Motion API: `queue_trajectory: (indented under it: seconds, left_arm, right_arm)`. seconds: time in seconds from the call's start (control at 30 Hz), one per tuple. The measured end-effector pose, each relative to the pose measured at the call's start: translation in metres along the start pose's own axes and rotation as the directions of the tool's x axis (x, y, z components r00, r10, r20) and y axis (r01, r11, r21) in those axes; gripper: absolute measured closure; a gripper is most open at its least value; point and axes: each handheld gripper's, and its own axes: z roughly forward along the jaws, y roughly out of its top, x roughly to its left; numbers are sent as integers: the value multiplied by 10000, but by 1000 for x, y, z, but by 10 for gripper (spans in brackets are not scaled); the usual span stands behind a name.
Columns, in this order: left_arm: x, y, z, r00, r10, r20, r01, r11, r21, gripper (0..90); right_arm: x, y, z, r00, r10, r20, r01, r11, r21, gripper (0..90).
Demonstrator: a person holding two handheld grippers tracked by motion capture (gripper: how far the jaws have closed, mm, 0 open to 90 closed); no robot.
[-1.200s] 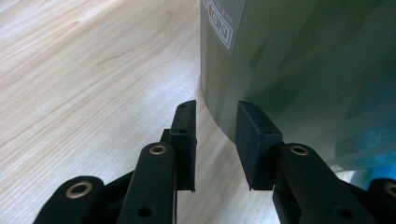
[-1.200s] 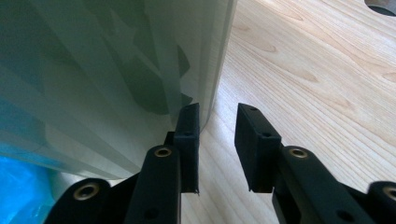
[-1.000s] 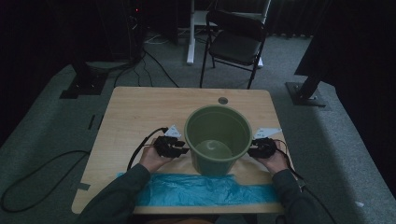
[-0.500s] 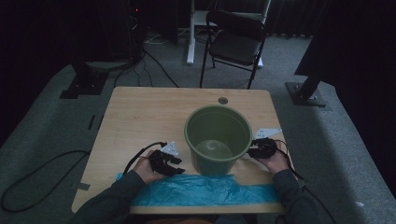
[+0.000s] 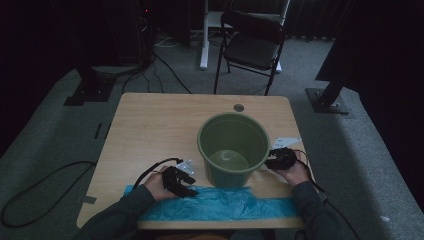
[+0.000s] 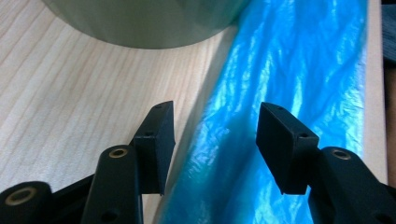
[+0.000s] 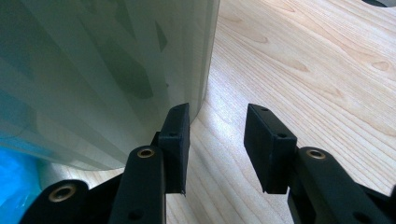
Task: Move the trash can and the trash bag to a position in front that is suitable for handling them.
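Both grippers let go of the green bucket [image 5: 233, 149]; the left gripper [image 5: 181, 183], jaws spread, drops lower-left over the blue bag [image 5: 220, 204], while the right gripper [image 5: 276, 161] gapes empty beside it.

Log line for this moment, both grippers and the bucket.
left gripper: open over blue plastic bag, jaws just opening | right gripper: open beside green bucket, jaws just opening, nothing between | bucket upright on table

Dim room, grey carpet [image 5: 60, 125], black folding chair [image 5: 252, 47].

Dim lab — carpet, cables [image 5: 165, 67], folding chair [image 5: 252, 45]
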Motion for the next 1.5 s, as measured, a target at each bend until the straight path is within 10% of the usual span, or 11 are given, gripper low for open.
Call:
queue_trajectory:
  seconds: [0.33, 0.57, 0.83, 1.0, 1.17, 1.2, 1.23, 1.5]
  left_arm:
    - [-8, -3, 2, 9898, 842, -1147, -777, 9952, 596, 658]
    - [-9, -7, -2, 9918, 973, -826, -908, 9927, 799, 894]
    - [4, -17, -13, 9895, 249, -1422, -132, 9965, 828, 900]
    - [26, -31, -28, 9705, -890, -2242, 1045, 9928, 582, 900]
    - [56, -47, -48, 9207, -2463, -3029, 2542, 9671, -136, 900]
    - [56, -47, -48, 9207, -2463, -3029, 2542, 9671, -136, 900]
    - [69, -53, -54, 8869, -3138, -3390, 3193, 9468, -412, 900]
    - [105, -66, -80, 7327, -5703, -3713, 5087, 8214, -2578, 900]
  right_arm:
    - [0, 1, 2, 10000, -34, 82, 33, 10000, 67, 595]
    - [0, 0, 2, 9999, -32, 101, 31, 9999, 97, 595]
    - [0, 0, 2, 9999, -26, 106, 25, 9999, 119, 596]
    - [-1, 0, 2, 10000, -14, 79, 13, 9999, 121, 597]
    - [-1, 0, 3, 10000, -40, 62, 39, 9999, 128, 598]
    - [-1, 0, 3, 10000, -40, 62, 39, 9999, 128, 598]
    - [-1, 0, 3, 10000, -44, 59, 44, 9999, 137, 598]
    - [0, 0, 5, 10000, 1, 51, -2, 9998, 220, 599]
